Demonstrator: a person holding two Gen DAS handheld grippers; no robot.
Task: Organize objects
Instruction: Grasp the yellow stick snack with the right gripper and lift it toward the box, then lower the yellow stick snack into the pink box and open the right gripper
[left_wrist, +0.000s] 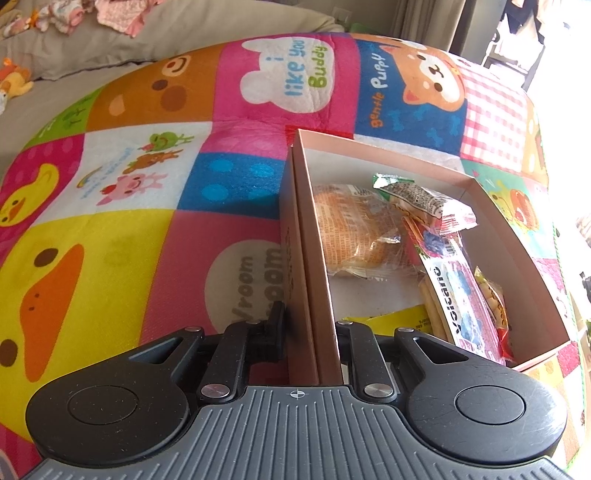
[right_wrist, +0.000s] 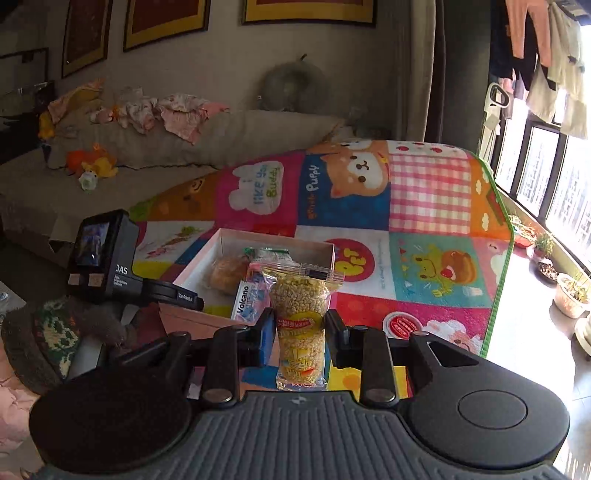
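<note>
A pink cardboard box (left_wrist: 517, 236) lies on the colourful play mat and holds several snack packets: a wrapped bun (left_wrist: 354, 225), a grey printed packet (left_wrist: 421, 195) and a "Volcano" biscuit pack (left_wrist: 454, 295). My left gripper (left_wrist: 308, 325) is shut on the box's near side wall, one finger outside and one inside. In the right wrist view my right gripper (right_wrist: 300, 325) is shut on a clear bag of yellow puffed grains (right_wrist: 300, 317), held upright above the mat just in front of the box (right_wrist: 207, 258). The left gripper's body (right_wrist: 107, 258) shows at the box's near left corner.
The play mat (left_wrist: 122, 229) covers the floor. A beige sofa (right_wrist: 221, 140) with clothes and soft toys stands behind it. Potted plants (right_wrist: 569, 291) line the window sill at right. A knitted slipper (right_wrist: 48, 339) lies at lower left.
</note>
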